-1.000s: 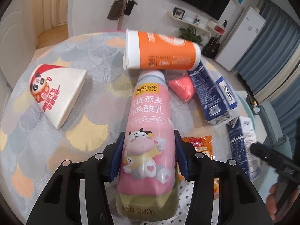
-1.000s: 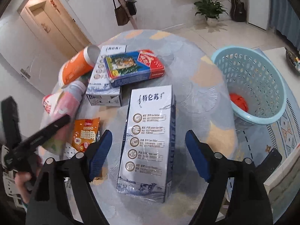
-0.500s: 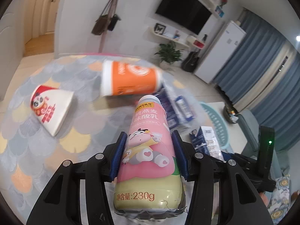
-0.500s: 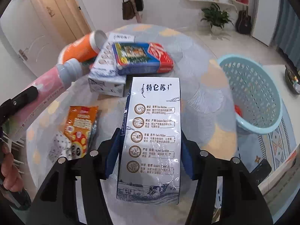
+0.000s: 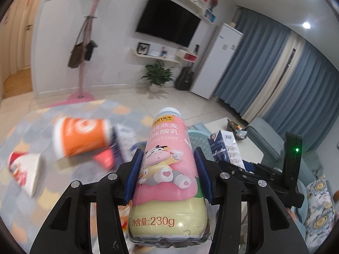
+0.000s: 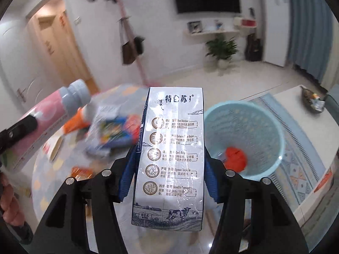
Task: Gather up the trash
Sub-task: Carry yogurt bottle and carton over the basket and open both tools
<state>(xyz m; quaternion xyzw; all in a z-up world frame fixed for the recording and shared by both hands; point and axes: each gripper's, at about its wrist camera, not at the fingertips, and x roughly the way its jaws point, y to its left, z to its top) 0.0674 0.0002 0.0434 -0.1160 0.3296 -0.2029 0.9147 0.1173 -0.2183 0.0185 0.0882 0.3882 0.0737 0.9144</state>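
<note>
Left gripper (image 5: pixel 167 175) fingers clamp pink yogurt bottle (image 5: pixel 169 169) mid-body, lifted off worktop (image 5: pixel 25 131). Right gripper (image 6: pixel 169 169) fingers clamp milk carton (image 6: pixel 171 158), raised beside blue basket (image 6: pixel 275 131).

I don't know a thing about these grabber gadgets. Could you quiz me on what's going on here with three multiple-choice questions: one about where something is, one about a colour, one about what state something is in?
1. Where is the light blue basket?
A. On the table
B. On the floor beside the table
C. On the wall shelf

2. What colour is the object lying in the basket?
A. Orange-red
B. Green
C. Black

3. What is the right tool doing?
A. Hanging open and empty
B. Shut on the milk carton
C. Shut on a paper cup

Answers:
1. B, it stands on the tiles below the table's edge.
2. A, an orange-red object shows at the bottom.
3. B, both pads press the carton's sides, as the left tool does the pink yogurt bottle.
</note>
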